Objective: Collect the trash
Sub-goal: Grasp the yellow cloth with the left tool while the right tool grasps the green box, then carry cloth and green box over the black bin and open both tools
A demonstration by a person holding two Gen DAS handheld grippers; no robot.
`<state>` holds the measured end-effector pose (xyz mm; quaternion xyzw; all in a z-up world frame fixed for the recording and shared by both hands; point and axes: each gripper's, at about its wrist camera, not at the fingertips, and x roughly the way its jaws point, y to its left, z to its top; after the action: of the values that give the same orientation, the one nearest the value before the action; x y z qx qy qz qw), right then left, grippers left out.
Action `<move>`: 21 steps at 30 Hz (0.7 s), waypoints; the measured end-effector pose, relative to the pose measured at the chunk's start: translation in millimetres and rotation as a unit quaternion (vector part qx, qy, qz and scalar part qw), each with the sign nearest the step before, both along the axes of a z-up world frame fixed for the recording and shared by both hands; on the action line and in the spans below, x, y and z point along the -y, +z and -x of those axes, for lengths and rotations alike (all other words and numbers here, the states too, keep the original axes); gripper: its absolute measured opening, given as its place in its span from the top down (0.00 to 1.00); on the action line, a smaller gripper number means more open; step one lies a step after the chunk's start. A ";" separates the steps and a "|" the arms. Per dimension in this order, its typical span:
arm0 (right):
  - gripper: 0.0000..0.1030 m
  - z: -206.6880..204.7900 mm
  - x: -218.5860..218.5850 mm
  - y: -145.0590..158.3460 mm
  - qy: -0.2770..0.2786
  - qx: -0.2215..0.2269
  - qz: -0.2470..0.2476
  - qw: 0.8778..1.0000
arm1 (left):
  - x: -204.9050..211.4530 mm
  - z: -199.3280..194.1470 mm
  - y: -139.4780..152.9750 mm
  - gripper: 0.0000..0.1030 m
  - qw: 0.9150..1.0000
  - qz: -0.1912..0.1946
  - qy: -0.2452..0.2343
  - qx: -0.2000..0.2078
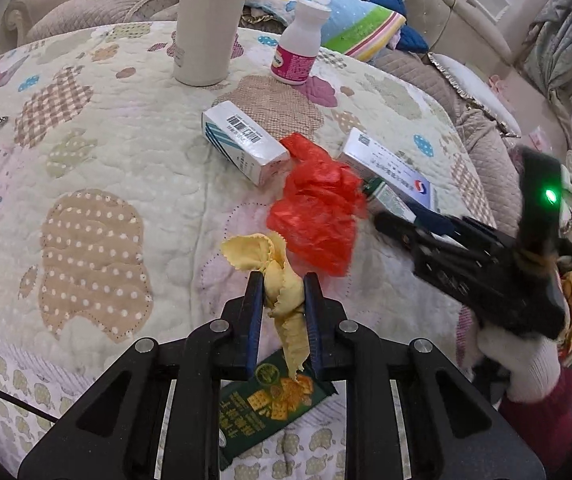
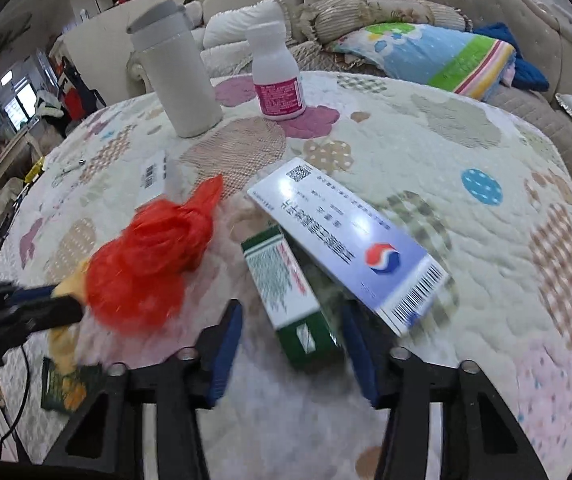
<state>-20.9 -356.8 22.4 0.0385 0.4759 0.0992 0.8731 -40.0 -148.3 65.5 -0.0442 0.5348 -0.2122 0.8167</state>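
Trash lies scattered over the quilted table, and collecting looks barely begun. Only 1 piece is in hand: the left gripper is clamped on a crumpled yellow cloth, hanging above a green cracker packet. A red plastic bag sits loose just beyond. The right gripper stands part-open around a green-and-white box, its pads not visibly pressing, so I judge that box not yet gripped. A long white-and-blue box leans over it; another white box lies near. No bin shows, so nothing appears deposited.
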 end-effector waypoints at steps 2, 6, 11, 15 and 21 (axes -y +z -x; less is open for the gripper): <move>0.71 -5.1 -1.7 0.0 0.006 -0.004 -0.001 1.000 | 1.8 4.6 3.0 0.83 1.000 0.004 -0.004 0.002; 0.73 5.7 -2.5 1.9 0.008 -0.004 0.008 1.000 | 4.4 15.9 10.9 0.83 1.000 0.014 -0.012 0.008; 0.75 46.4 14.5 13.7 -0.013 0.006 -0.016 1.000 | 16.8 34.5 19.9 0.83 0.999 0.023 -0.036 0.013; 0.76 81.7 26.0 23.3 -0.031 0.019 -0.031 0.999 | 31.2 47.1 23.2 0.83 0.998 0.030 -0.051 0.013; 0.76 119.8 39.2 33.8 -0.052 0.034 -0.045 0.997 | 56.3 65.7 27.2 0.83 0.997 0.028 -0.073 0.017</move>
<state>-140.7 -396.1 56.2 0.0990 0.4382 0.0764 0.8901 -105.7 -204.5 92.7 -0.0238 0.5162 -0.2867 0.8067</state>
